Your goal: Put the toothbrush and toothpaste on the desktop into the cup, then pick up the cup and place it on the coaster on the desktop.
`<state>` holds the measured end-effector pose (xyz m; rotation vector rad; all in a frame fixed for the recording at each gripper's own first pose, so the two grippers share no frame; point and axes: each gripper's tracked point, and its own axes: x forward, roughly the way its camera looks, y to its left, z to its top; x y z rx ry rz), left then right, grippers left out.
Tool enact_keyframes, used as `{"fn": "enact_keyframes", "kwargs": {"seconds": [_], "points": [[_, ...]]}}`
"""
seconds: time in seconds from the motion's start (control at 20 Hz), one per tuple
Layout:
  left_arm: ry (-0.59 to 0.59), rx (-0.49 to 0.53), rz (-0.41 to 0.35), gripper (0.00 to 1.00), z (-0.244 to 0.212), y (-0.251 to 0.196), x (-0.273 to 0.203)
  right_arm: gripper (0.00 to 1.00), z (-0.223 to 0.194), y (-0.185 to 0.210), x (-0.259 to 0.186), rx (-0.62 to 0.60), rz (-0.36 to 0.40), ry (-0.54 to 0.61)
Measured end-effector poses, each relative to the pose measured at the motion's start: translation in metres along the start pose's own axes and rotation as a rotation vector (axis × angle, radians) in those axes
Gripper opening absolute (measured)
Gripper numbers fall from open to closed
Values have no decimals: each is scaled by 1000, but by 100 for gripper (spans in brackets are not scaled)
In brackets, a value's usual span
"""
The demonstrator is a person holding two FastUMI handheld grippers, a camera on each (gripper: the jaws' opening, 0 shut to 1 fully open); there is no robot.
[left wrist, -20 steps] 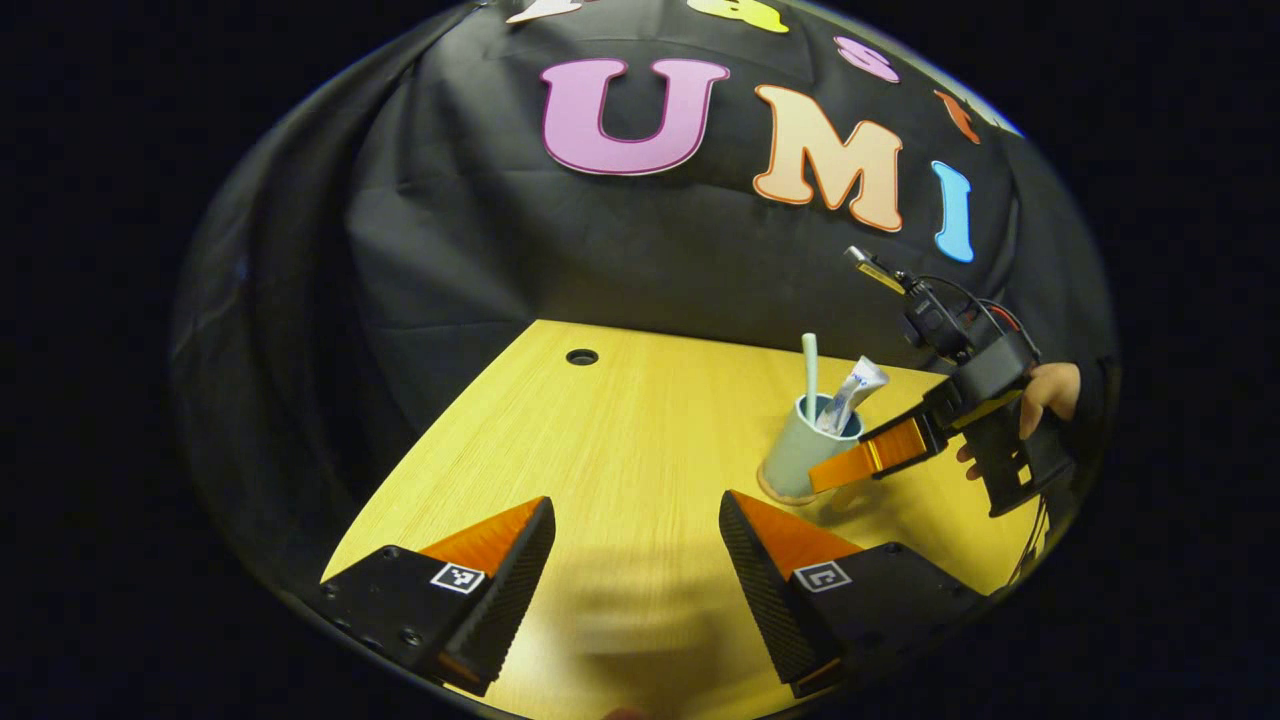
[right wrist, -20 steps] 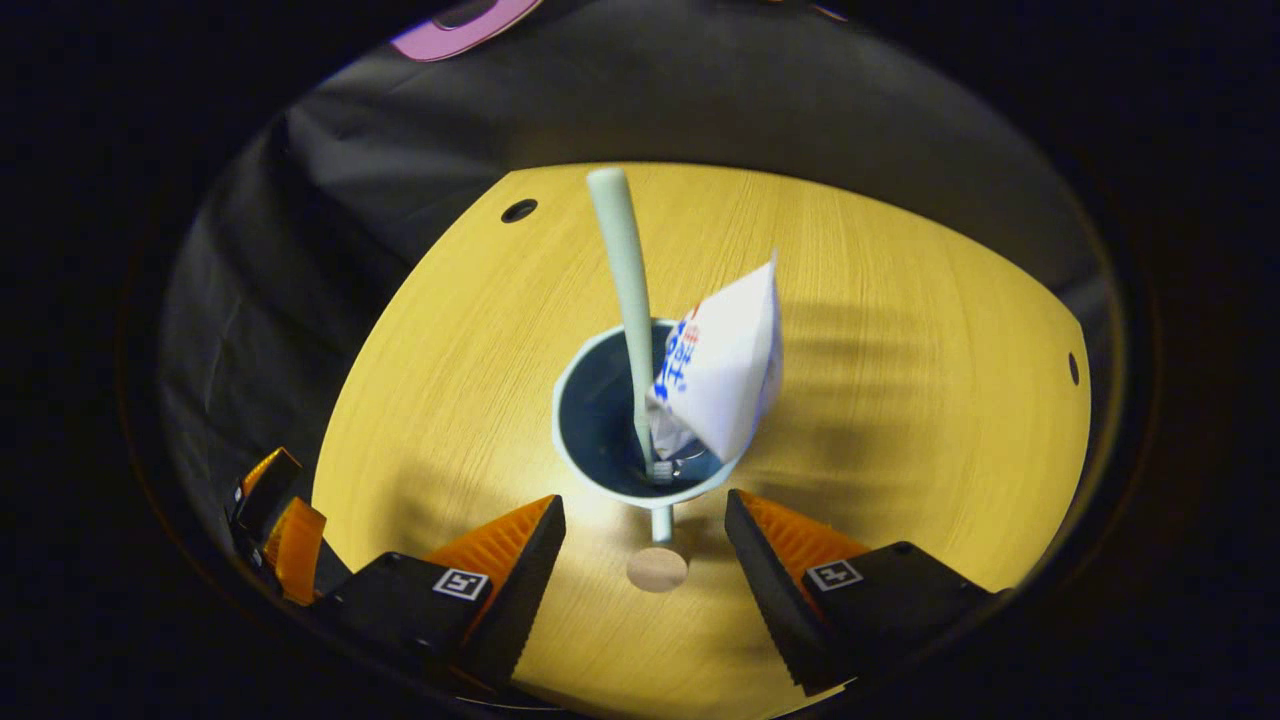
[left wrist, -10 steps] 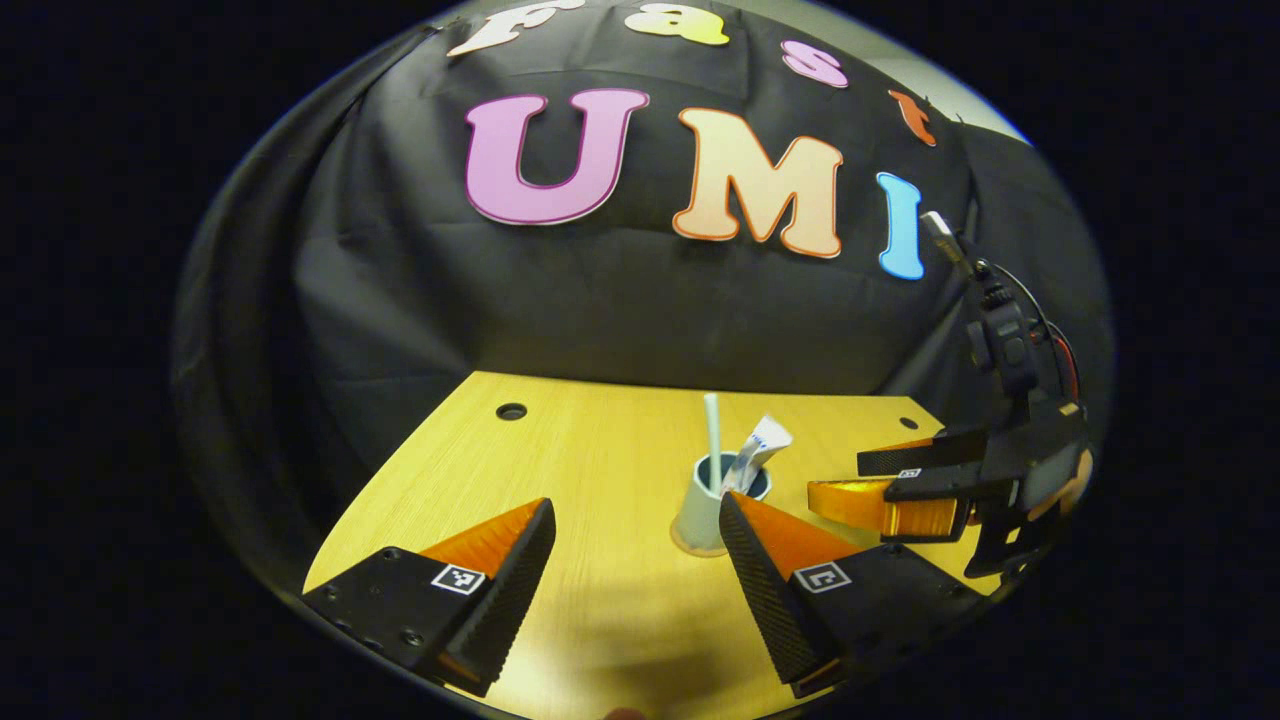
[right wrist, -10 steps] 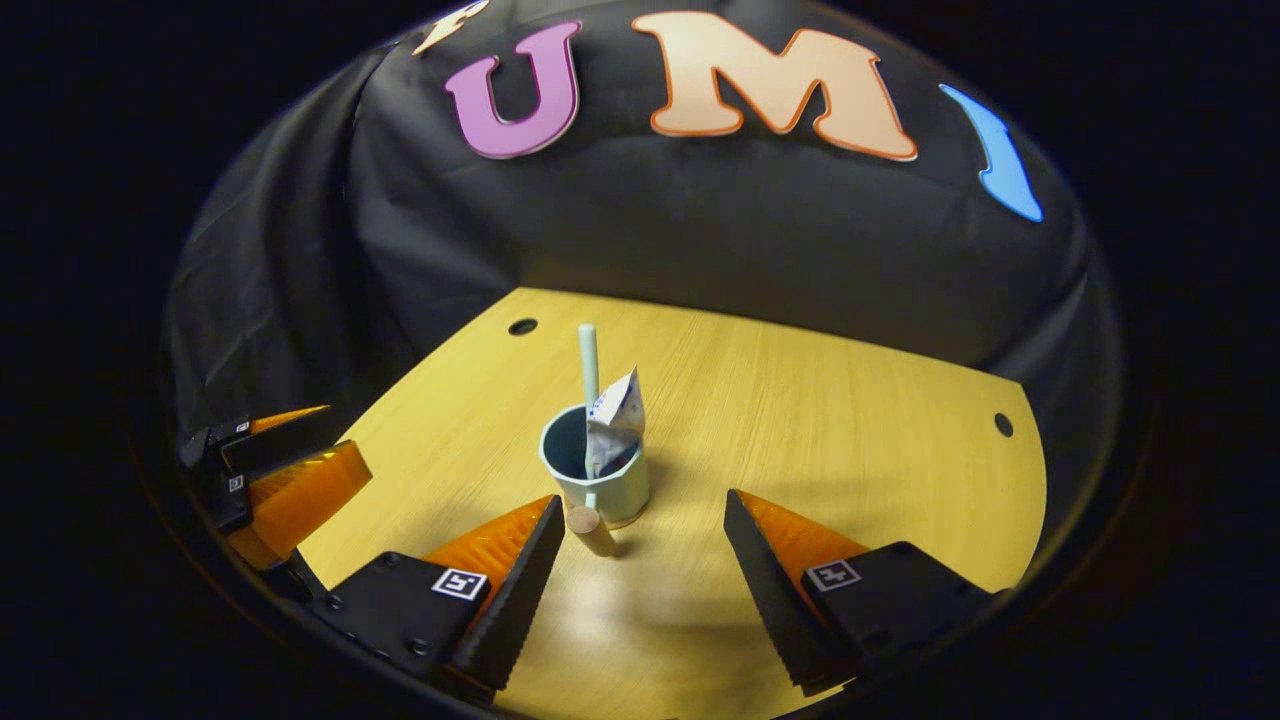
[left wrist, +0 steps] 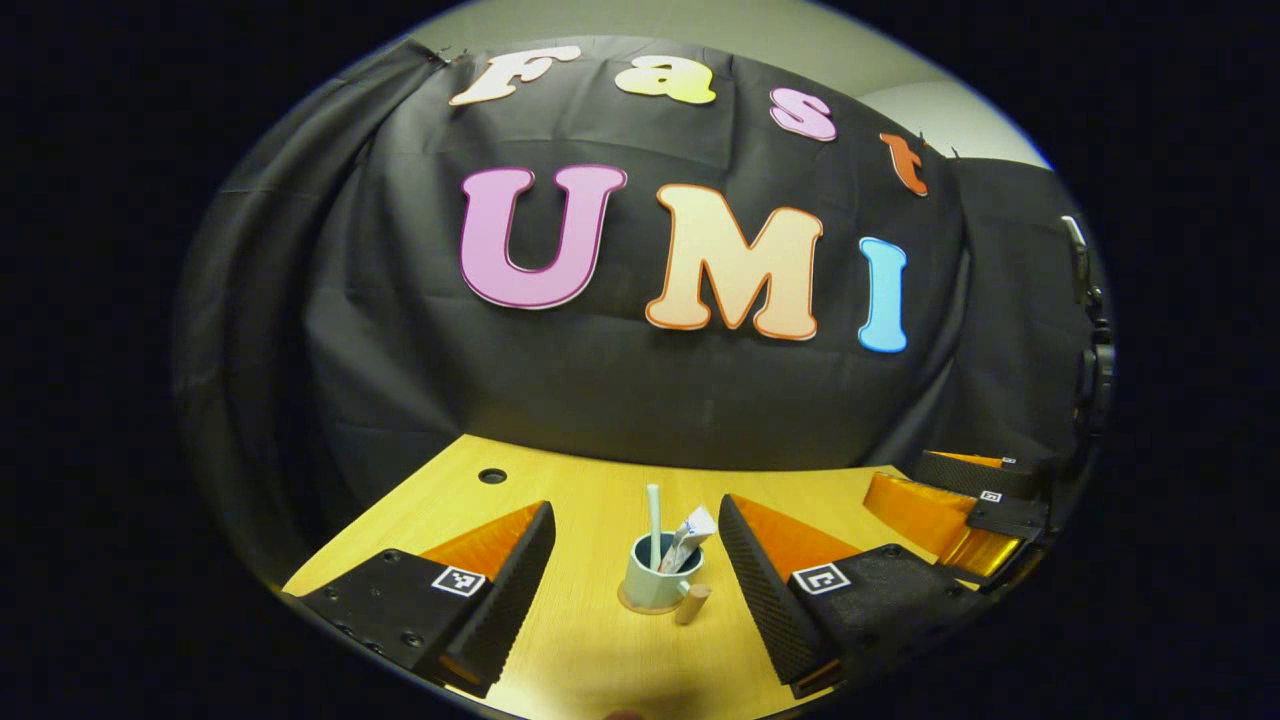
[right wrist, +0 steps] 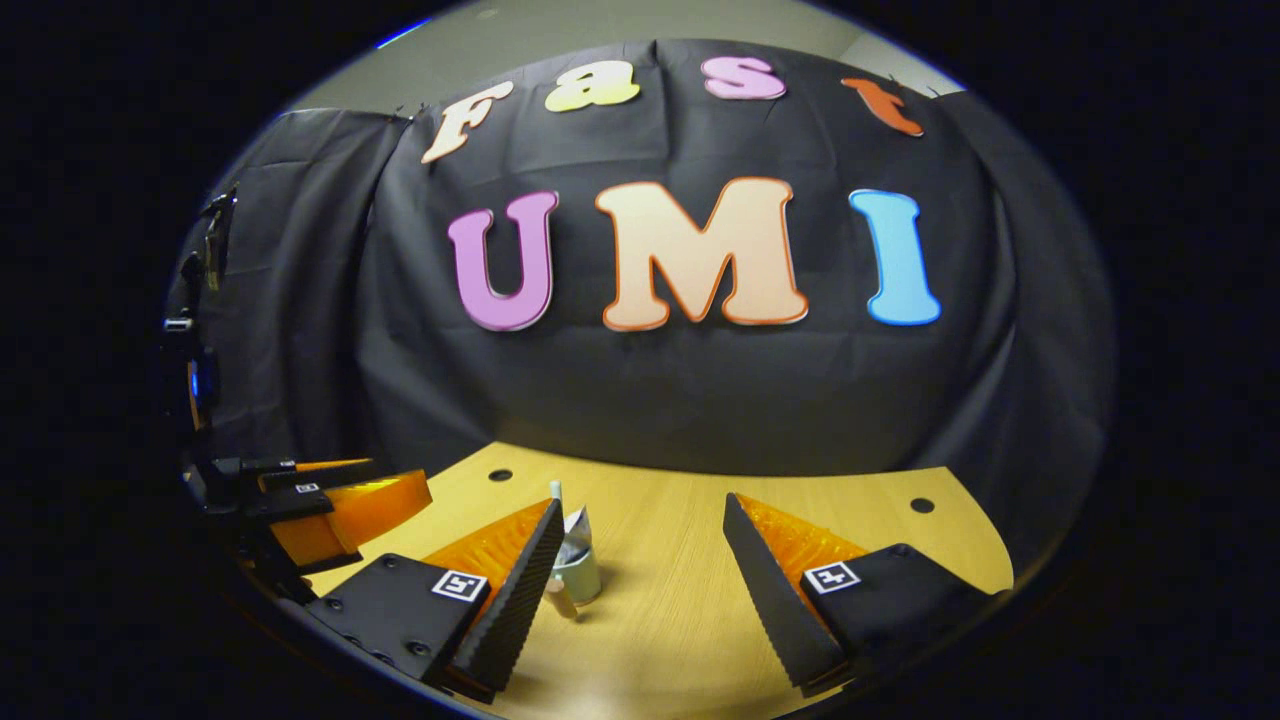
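Observation:
A pale green cup (left wrist: pixel 655 585) stands upright on the wooden table (left wrist: pixel 590 500), on a thin round coaster (left wrist: pixel 632 606). A pale toothbrush (left wrist: pixel 653 515) and a white toothpaste tube (left wrist: pixel 692 535) stick out of the cup. A short wooden peg (left wrist: pixel 692 603) juts from its side. My left gripper (left wrist: pixel 635 510) is open, well back from the cup, which shows between its fingers. The right gripper (left wrist: pixel 950 510) hovers at the right. In the right gripper view the cup (right wrist: pixel 582 578) sits partly behind the left finger of my open right gripper (right wrist: pixel 640 505). The left gripper (right wrist: pixel 340 505) is at the left.
The tabletop has small round holes near its back edge (left wrist: pixel 491 476) (right wrist: pixel 921 505). The black cloth wall (left wrist: pixel 600 390) hangs right behind the table. Bare wood (right wrist: pixel 680 610) lies in front of and to the right of the cup.
Both grippers have drawn back from the cup and tilted up, so the cup looks smaller and farther. The right gripper has left the cup's side. The cup has stayed put.

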<state>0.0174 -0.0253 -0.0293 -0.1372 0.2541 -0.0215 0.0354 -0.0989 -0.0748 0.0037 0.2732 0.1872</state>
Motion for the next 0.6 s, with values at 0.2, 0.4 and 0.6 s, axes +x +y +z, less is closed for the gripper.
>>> {"fn": "enact_keyframes", "kwargs": {"seconds": [0.2,0.4,0.6], "points": [[-51,8,19,94,18,-4,-7,99,30,-9,-13,34,-35,-104],[-79,25,6,94,27,-11,-12,99,34,-15,-15,53,-60,-125],[-100,26,-4,94,35,-12,-14,96,39,-16,-18,50,-74,-149]]}}
